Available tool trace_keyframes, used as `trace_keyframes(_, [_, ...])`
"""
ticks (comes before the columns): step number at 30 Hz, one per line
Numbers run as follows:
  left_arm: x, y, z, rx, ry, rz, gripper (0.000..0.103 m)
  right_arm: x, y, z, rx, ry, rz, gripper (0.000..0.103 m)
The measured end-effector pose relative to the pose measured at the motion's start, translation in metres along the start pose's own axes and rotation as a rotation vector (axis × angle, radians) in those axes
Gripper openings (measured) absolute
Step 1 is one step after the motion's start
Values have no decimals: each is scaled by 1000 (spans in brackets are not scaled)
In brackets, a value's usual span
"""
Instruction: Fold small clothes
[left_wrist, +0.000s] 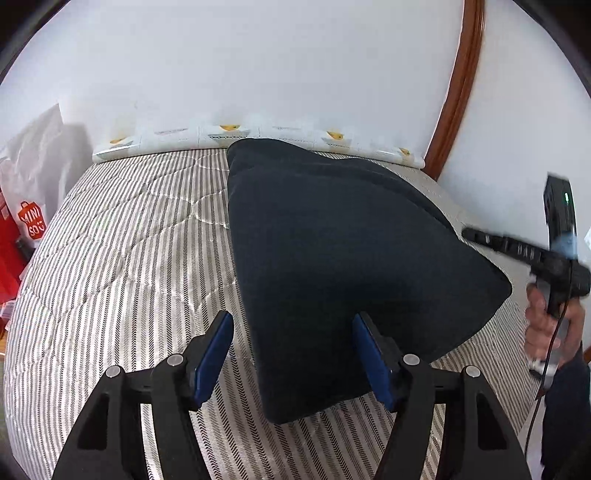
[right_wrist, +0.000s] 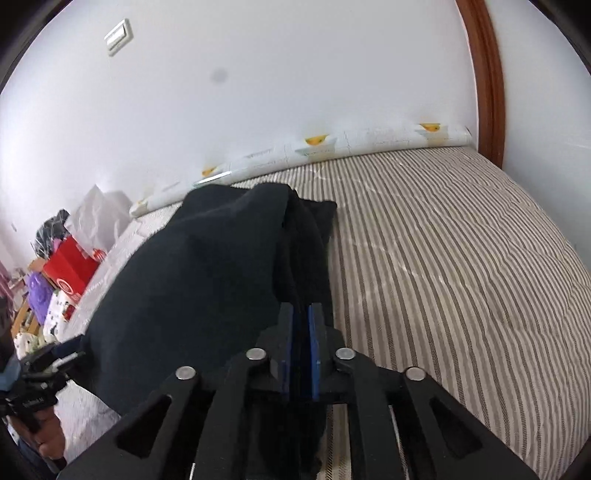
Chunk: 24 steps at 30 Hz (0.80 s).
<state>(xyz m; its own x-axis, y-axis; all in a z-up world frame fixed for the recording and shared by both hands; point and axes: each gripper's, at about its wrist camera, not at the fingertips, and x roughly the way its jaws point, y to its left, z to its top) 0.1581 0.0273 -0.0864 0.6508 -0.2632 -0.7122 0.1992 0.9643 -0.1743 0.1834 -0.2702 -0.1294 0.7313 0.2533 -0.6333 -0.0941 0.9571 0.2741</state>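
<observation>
Dark navy garment (left_wrist: 351, 258) spread in a folded heap across the striped mattress (left_wrist: 122, 240), reaching from the near edge toward the far wall. Left gripper (left_wrist: 291, 354) released, blue pads apart, straddling the garment's near corner without pressing on it. Right gripper (right_wrist: 301, 354) clenched on a fold of the same cloth, fabric pinched between nearly closed pads. Red shopping bag (left_wrist: 31, 225) at far left, beside the bed.

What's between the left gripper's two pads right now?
In the left wrist view, the left gripper stands open over the near corner of the dark garment. The cloth fills most of the gap, with striped bedcover showing beside the left pad; neither pad presses it.
</observation>
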Motion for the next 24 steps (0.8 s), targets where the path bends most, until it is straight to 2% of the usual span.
trace_keyframes(1, [-1,0,0,4,1,1,65,1,1,8,-7,2,2,17])
trace_keyframes(5, [-8,3,4,8,-20,19,65,19,11,44,-44,53,10,39])
trace_keyframes(7, [-9,5,6,-1,-19,19,65,34,17,59,-46,89,13,39])
trace_keyframes(11, [-3,8,7,-9,-2,9,65,82,25,78,-15,221,-5,39])
trace_keyframes(13, [-1,7,8,-8,1,6,65,98,26,82,-3,245,18,23])
trace_keyframes(14, [1,7,8,-6,3,6,65,101,27,84,-10,235,47,6])
trace_keyframes(17, [3,6,10,-10,10,-3,66,89,20,87,-25,134,-7,2])
trace_keyframes(20, [5,4,10,-3,15,5,66,90,15,82,8,162,-9,3])
trace_keyframes(23, [3,3,6,7,14,14,66,63,17,74,-20,122,-61,6])
trace_keyframes(24, [2,3,4,7,12,14,66,49,16,68,-27,101,-74,10])
